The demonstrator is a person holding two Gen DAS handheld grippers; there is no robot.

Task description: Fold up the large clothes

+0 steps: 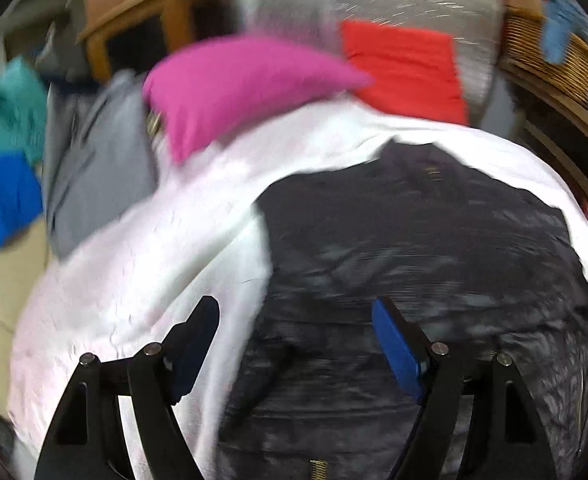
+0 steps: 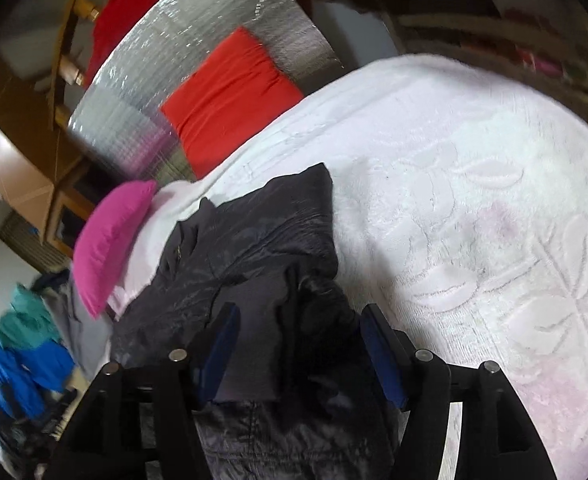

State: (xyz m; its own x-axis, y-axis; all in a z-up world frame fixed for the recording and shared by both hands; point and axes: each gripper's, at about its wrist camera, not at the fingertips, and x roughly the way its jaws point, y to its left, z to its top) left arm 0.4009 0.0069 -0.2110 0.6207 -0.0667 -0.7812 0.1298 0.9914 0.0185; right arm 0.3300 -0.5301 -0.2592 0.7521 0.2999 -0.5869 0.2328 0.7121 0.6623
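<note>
While the dark quilted jacket (image 2: pixel 254 240) is lying spread on the white bedspread (image 2: pixel 473 200), just this side of the pink pillow (image 2: pixel 110 244), both claws are hanging over it with nothing gripped. The left claw (image 1: pixel 294 344) is standing wide open above the jacket's body, near its edge toward the pillow, its blue pads clear of the cloth. The right claw (image 2: pixel 297 344) is open about as far, with a bunched fold of the jacket rising between its jaws; the pads are not visibly pressing on it. Judging by the sheen, the shell is looking like a slick, thin nylon over light padding, so the garment is likely weighing little, flopping freely and sliding on itself rather than keeping a crease. A pinch on a single smooth layer is probably slipping; a seam, hem, cuff or collar, or a doubled ridge like the one under the right claw, is offering a surer hold. The red cushion (image 2: pixel 234 100) is lying well beyond the pillow, clear of the work.
</note>
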